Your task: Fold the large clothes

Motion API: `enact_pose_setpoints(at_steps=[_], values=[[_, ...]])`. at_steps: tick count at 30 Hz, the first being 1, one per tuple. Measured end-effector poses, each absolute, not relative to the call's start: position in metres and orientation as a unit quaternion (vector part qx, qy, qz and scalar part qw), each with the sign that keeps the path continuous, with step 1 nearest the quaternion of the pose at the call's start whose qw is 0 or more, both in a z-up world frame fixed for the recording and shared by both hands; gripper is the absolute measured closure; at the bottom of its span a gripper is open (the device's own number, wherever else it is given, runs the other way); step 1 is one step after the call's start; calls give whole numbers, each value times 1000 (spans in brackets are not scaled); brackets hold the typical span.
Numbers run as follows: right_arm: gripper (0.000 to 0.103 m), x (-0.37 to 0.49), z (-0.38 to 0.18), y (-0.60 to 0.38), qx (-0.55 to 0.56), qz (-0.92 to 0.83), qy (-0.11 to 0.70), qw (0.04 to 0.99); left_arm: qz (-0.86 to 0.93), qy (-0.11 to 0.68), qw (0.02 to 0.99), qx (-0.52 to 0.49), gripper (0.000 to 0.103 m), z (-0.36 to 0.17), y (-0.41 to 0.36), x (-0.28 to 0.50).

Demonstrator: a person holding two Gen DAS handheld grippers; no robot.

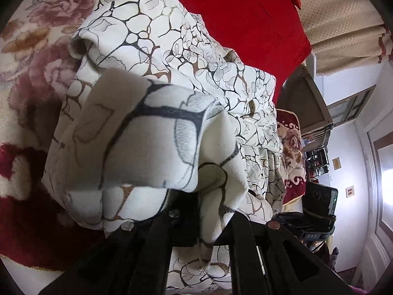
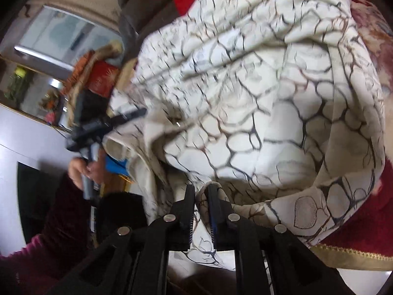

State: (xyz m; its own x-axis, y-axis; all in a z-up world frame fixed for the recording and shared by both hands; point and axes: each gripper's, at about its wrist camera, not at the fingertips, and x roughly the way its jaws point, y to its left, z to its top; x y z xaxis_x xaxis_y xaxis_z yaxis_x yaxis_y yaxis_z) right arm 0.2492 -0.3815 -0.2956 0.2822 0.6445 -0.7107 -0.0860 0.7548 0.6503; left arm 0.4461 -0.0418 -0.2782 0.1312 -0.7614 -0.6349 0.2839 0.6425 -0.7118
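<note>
Now we pinch the cream garment [image 1: 172, 78] tight in our left gripper [image 1: 186, 211], lifting a fold. Our right gripper [image 2: 201, 191], jaws narrowly parted around an edge, seems to be letting go, though blur hides contact.

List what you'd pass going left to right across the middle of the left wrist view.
Floral blanket → white veined garment → red cloth → wooden furniture → bright door.

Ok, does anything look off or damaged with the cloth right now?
No damage visible. The white patterned garment lies bunched in a rumpled heap on the floral blanket, not spread flat. A fold drapes over the left gripper, hiding its fingers.
</note>
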Motion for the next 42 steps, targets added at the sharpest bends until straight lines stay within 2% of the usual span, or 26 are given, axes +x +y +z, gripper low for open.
enact_pose_setpoints(at_steps=[3,4,10,14,17,21,22,23,25,31,36,39,40,41,42], values=[[88,244,-295,-379,264,252,533,764,-371,539,727,-207,97,-272,-41,442],[91,241,-291,-383,264,257,528,766,-375,536,726,-210,98,-268,-43,442],[94,252,-219,-388,263,281,420,822,-416,484,735,-231,98,-212,-30,449],[94,290,-195,-425,293,228,370,852,-404,441,754,-270,98,-187,-8,477],[90,302,-207,-442,305,207,389,844,-376,443,750,-315,98,-206,6,499],[88,269,-224,-453,314,211,407,831,-359,463,741,-327,98,-234,6,505],[78,260,-228,-457,314,205,412,830,-358,462,741,-331,98,-237,6,505],[50,249,-235,-460,315,196,419,829,-356,461,743,-331,98,-238,3,504],[14,213,-257,-466,333,154,436,822,-355,462,743,-331,98,-240,3,502],[13,138,-316,-472,408,147,437,788,-346,468,751,-310,98,-233,1,499],[13,148,-369,-438,498,195,445,718,-338,468,757,-307,98,-231,2,490],[14,161,-365,-393,470,257,453,713,-338,467,759,-303,98,-229,4,485],[22,166,-358,-384,449,267,454,722,-338,467,759,-302,98,-227,6,483],[43,168,-349,-372,420,274,453,737,-340,466,760,-300,98,-226,7,482],[59,170,-340,-364,400,284,449,747,-341,465,761,-297,98,-223,9,480]])
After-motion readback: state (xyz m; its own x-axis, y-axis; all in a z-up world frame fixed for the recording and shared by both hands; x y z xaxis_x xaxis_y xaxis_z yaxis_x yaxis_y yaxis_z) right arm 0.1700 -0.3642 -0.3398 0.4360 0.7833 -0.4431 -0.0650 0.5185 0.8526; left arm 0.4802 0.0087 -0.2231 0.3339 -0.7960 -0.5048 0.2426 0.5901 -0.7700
